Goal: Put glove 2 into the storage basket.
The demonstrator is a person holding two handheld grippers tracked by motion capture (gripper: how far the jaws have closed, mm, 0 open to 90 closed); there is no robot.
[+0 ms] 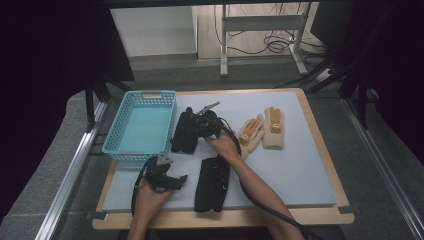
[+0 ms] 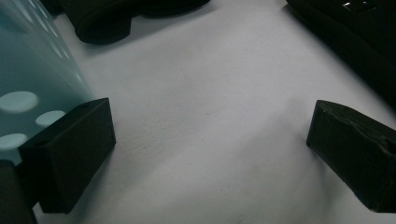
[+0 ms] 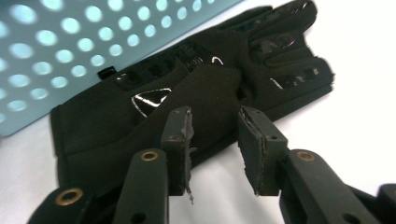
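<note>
Flat beside the basket (image 3: 56, 51), black glove (image 3: 154, 107) with glossy patches; right tool (image 3: 214, 140) released.

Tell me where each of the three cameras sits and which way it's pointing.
High view: above the person's side, facing forward and down on the table; both forearms, left gripper and right gripper show.
Left gripper view: rides the left gripper, looking low over the mat; its fingers stand wide apart, beside the blue basket.
Right gripper view: rides the right gripper, aimed at a black glove.
Shared: basket and that glove also show from above.
</note>
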